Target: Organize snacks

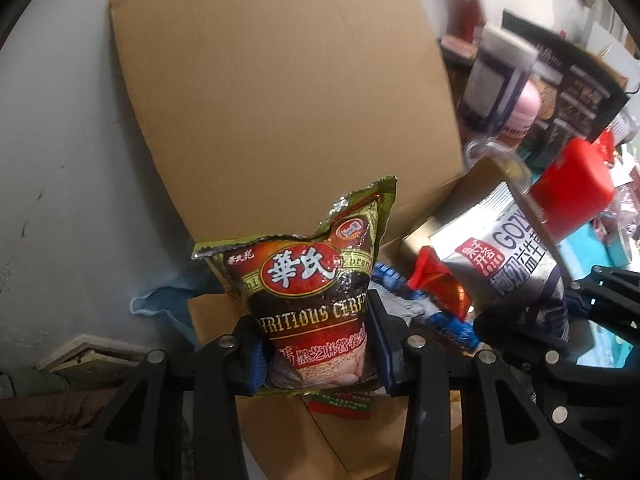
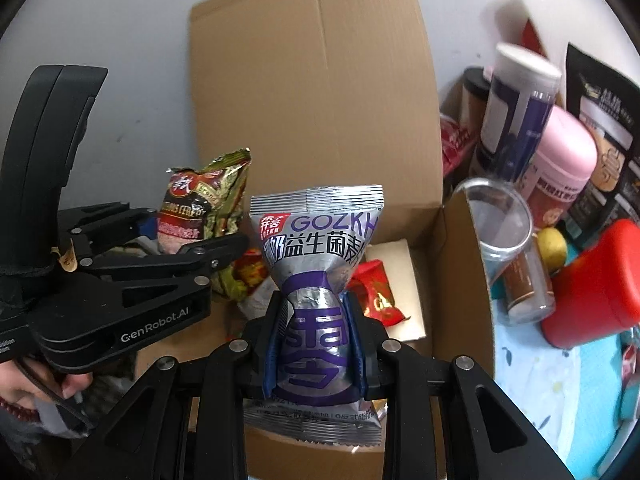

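Observation:
My left gripper (image 1: pixel 318 344) is shut on a dark red and green cereal packet (image 1: pixel 316 280), held upright over the open cardboard box (image 1: pixel 280 100). The packet also shows in the right wrist view (image 2: pixel 200 208), with the left gripper (image 2: pixel 152 248) at the left. My right gripper (image 2: pixel 316 344) is shut on a silver and purple GOZKH packet (image 2: pixel 316 248), pinched at its waist, also above the box. That packet shows in the left wrist view (image 1: pixel 516 264) to the right. Red wrapped snacks (image 2: pixel 376 288) lie inside the box.
To the right of the box stand a clear plastic cup (image 2: pixel 508 232), a red container (image 2: pixel 592 284), a pink tub (image 2: pixel 560 160), a white and blue canister (image 2: pixel 516 104) and dark boxes (image 2: pixel 604 128). The box's tall back flap (image 2: pixel 320 80) leans against a grey wall. A blue patterned cloth (image 2: pixel 552 392) covers the surface.

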Demonstrator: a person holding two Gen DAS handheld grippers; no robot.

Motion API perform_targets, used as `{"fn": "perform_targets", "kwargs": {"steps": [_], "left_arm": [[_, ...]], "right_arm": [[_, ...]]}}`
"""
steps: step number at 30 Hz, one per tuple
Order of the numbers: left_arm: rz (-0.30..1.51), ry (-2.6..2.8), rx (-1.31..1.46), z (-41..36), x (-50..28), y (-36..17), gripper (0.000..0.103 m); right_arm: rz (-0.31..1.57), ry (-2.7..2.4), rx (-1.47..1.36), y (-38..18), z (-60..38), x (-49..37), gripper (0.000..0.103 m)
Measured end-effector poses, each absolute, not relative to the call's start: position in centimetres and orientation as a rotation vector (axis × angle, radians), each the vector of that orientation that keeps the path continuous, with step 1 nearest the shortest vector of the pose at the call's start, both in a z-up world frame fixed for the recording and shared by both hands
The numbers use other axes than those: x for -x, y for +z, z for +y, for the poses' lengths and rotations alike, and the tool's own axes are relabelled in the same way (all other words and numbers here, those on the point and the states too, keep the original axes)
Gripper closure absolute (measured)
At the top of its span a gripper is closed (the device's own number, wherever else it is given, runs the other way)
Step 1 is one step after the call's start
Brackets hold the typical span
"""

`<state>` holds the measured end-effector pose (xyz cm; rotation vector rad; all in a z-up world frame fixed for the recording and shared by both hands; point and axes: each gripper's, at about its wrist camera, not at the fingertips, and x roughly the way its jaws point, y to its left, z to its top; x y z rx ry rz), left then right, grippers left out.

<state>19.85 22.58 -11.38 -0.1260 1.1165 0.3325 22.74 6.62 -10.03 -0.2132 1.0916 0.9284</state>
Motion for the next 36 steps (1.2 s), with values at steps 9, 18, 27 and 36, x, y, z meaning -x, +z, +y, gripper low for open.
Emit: {"fn": "perform_targets", "kwargs": {"steps": [9,18,27,36], "left_arm": [[1.228,0.355,0.128,22.9,-20.9,-15.2,0.061],[1.250,0.391,0.019,21.1,-22.0,-16.0,0.059],[1.249,0.387,0.023,19.6,-22.5,-15.8,0.056],[1.166,0.428,0.032,18.8,-19.8,-12.8,0.029]], "right_arm": [[1.169,0.894,0.256,-13.4,7.7,-24.0,0.074],[1.202,0.861,0.295,-15.5,8.6,-24.3,0.072],[1.194,0.806,0.343,-15.1,9.8,-23.7,0.050],[1.167,0.795,0.335,-12.5,9.5,-22.5,0.045]]}}
